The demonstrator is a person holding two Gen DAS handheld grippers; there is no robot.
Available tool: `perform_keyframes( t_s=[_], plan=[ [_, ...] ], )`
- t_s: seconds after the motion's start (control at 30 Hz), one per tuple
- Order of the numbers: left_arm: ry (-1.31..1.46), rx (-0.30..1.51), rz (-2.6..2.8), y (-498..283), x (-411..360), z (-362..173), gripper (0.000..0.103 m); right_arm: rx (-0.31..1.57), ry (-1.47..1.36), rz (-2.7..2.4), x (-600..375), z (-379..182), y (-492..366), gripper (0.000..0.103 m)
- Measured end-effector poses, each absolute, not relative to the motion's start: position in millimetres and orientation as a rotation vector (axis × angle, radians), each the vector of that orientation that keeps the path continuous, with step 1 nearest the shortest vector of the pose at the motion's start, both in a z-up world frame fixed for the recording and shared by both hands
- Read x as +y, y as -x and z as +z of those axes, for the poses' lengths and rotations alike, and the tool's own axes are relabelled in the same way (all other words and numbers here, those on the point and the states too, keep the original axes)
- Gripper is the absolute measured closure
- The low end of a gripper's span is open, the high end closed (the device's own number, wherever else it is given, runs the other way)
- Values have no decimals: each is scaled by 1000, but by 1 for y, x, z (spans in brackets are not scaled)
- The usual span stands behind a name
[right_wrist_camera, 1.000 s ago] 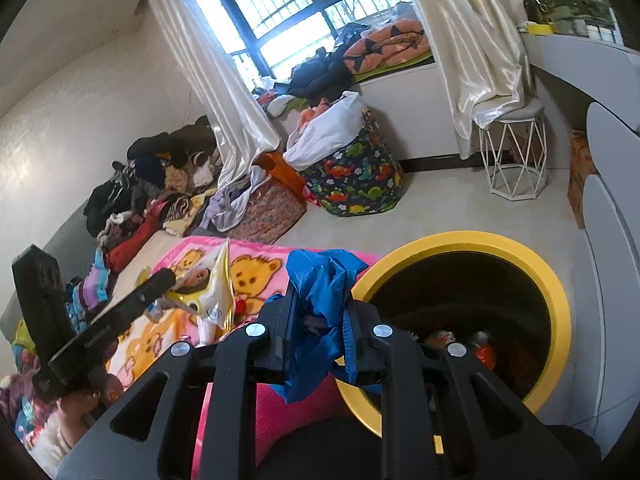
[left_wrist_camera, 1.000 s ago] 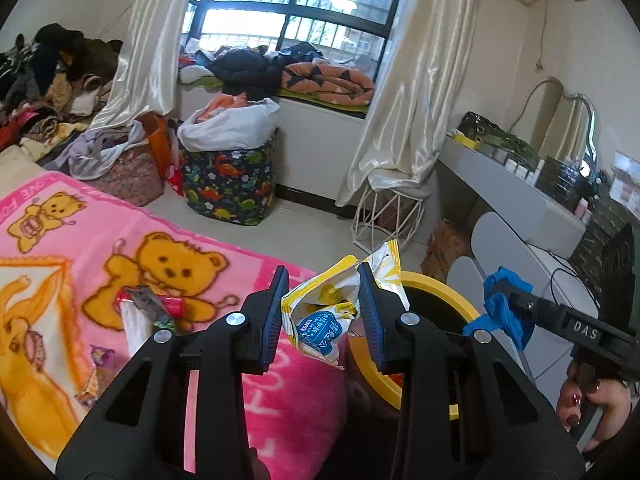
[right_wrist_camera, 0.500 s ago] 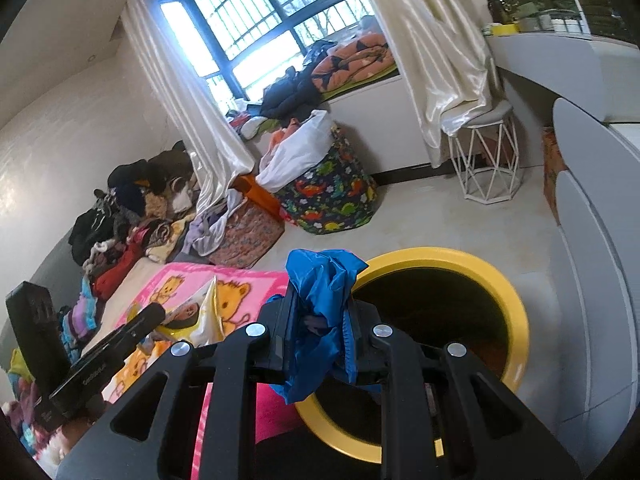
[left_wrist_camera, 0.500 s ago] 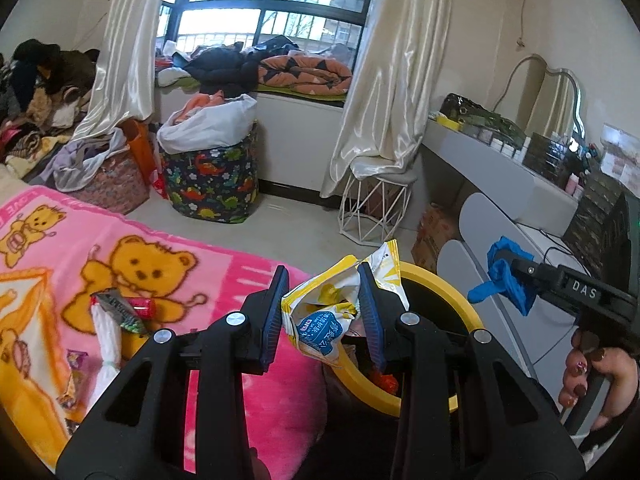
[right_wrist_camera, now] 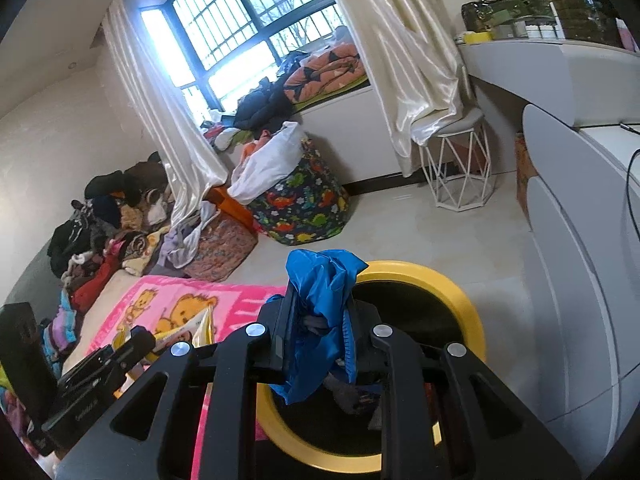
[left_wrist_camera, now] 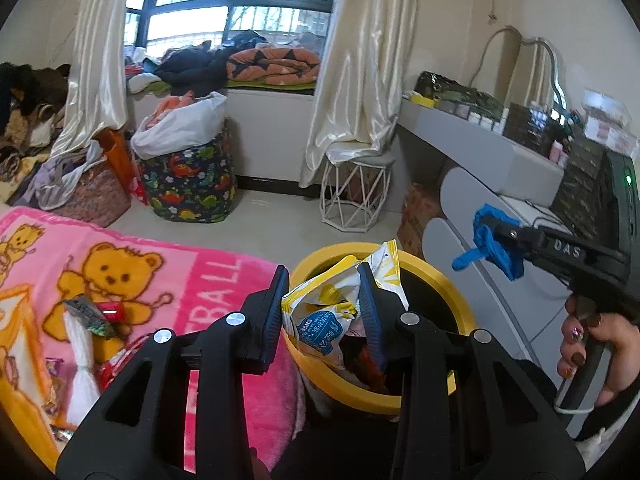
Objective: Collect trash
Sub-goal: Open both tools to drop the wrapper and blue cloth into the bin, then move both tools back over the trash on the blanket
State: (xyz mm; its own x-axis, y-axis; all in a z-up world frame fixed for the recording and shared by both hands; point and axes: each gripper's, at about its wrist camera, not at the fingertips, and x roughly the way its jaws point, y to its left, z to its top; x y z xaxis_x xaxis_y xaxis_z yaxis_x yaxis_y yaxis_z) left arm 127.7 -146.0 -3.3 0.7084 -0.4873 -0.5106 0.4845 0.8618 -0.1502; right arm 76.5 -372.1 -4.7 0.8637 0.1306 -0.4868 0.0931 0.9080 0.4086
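**Holding two pieces of trash over the bin**

Pinching a crinkly yellow-and-white foil snack bag, the left gripper sits low centre, above the round yellow-rimmed plastic bin. Released there, the light bag could catch the rim and slide onto the fuzzy pink teddy-bear blanket at lower left. The right gripper clamps a limp, glossy blue plastic wad over the bin's left edge; it may cling to the pads.

Both grippers clamped, tilted downward

We hold our left gripper and right gripper side by side, jaws pinched nearly closed.
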Motion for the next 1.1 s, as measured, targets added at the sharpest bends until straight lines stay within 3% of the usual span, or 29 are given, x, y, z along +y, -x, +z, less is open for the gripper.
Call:
perform_keyframes(
  t_s=[0.7,0.83,0.9,0.97,1.03,1.1],
  plan=[
    [-120,684,-635,-137,-206,-51,75,564,-479,-27,-399,-27,-96,85],
    [-131,716,-657,-145,-216,-61,73,586,-527,-4,-405,-34,-109,78],
    [-127,715,-660,-149,-218,-64,65,608,-559,21,-411,-39,-120,44],
    [-104,732,-651,-157,-215,-67,33,597,-585,-9,-415,-43,-120,38],
    [-63,740,-617,-160,-206,-65,19,606,-590,-41,-417,-47,-114,38],
    [-24,732,-602,-155,-197,-61,12,598,-581,-65,-418,-50,-105,32]
  ],
)
